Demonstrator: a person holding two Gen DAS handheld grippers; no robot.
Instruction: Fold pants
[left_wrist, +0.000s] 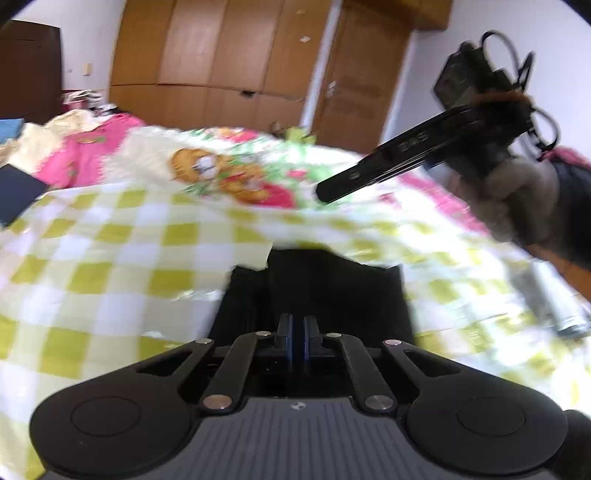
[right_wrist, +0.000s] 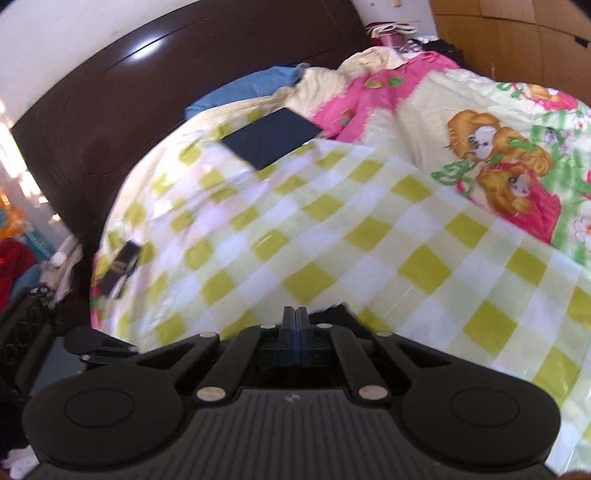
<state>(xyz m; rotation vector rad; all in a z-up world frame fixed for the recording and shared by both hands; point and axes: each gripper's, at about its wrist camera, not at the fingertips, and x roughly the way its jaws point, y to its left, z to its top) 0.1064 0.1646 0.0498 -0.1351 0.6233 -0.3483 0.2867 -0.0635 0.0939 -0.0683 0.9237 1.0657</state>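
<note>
The black pants (left_wrist: 314, 288) lie folded into a small stack on the yellow-checked bed sheet (left_wrist: 110, 258), straight ahead of my left gripper (left_wrist: 297, 325). Its two pads stand close together above the near edge of the stack, and I see no cloth between them. In the left wrist view a hand holds my right gripper (left_wrist: 325, 194) raised over the bed at the upper right, with its fingers flat together, well clear of the pants. In the right wrist view the right gripper (right_wrist: 295, 321) is shut on nothing, with a scrap of black cloth (right_wrist: 332, 310) showing just beyond its tips.
A folded navy garment (right_wrist: 271, 138) lies further up the bed, near a pink and cartoon-print quilt (right_wrist: 498, 155) and a blue pillow (right_wrist: 251, 88). A small dark object (right_wrist: 122, 266) sits at the bed's left edge. A dark headboard (right_wrist: 110, 92) and a wooden wardrobe (left_wrist: 221, 55) stand behind.
</note>
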